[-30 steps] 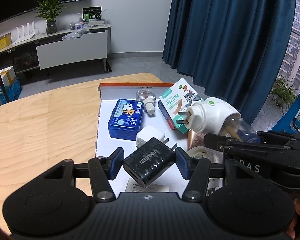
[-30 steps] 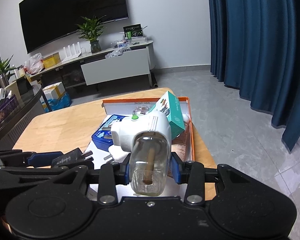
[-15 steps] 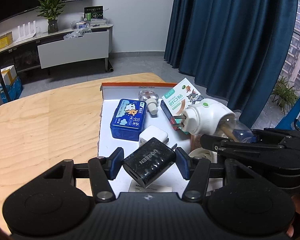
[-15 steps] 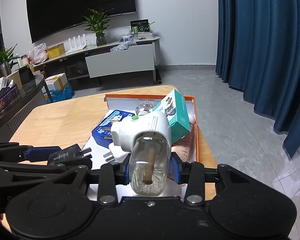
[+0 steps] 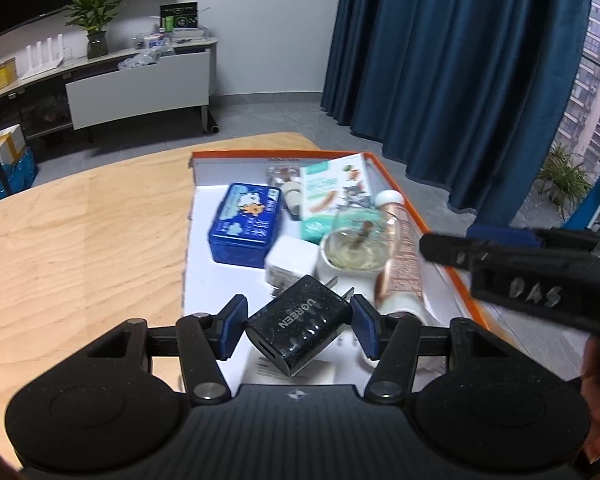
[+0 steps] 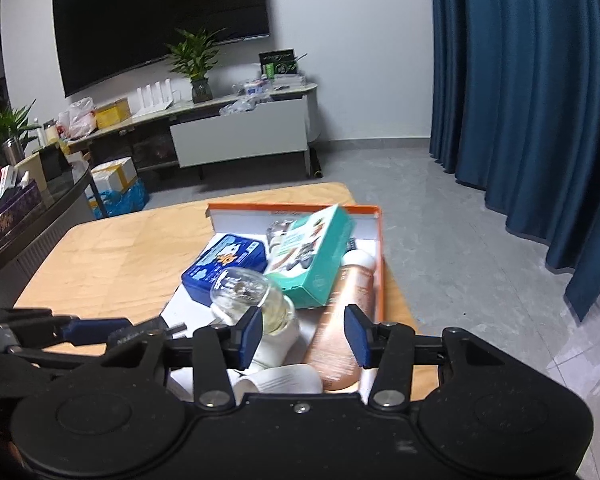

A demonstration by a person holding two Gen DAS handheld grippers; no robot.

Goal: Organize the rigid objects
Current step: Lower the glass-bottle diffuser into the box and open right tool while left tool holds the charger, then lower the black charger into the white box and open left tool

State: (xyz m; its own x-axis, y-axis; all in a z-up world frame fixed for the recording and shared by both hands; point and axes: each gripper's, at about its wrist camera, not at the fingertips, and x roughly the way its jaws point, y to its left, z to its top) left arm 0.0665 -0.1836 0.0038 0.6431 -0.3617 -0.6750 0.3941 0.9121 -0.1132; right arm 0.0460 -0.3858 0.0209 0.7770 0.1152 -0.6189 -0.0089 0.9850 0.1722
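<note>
A: Your wooden table (image 5: pixel 80 232) carries the orange-rimmed tray (image 5: pixel 452 276) dead ahead of both sets of fingers, with the dark blue curtain (image 5: pixel 452 72) hanging beyond their right and the TV console (image 6: pixel 236 136) far ahead against the white wall.

B: And the step in hand?

A: Packing the tray, by the look of it. Your right gripper (image 6: pixel 304 334) stands with its fingers spread and nothing between them; the mosquito-repellent plug-in (image 6: pixel 260 304) sits in the tray touching the left finger's pad, its glass bottle up.

B: The other hand?

A: Your left gripper (image 5: pixel 298 330) pinches the black UGREEN charger (image 5: pixel 298 330), prongs pointing ahead, over the tray's near end. Just ahead of its fingertips lie the white adapter (image 5: pixel 290 264) and the blue tin (image 5: pixel 246 222); ahead and right, the green box (image 5: pixel 332 196) and the copper-pink bottle (image 5: pixel 400 268).

B: Next?

A: Likely lowering the charger onto the bare white patch ahead-left of the fingers, then spreading them.
</note>
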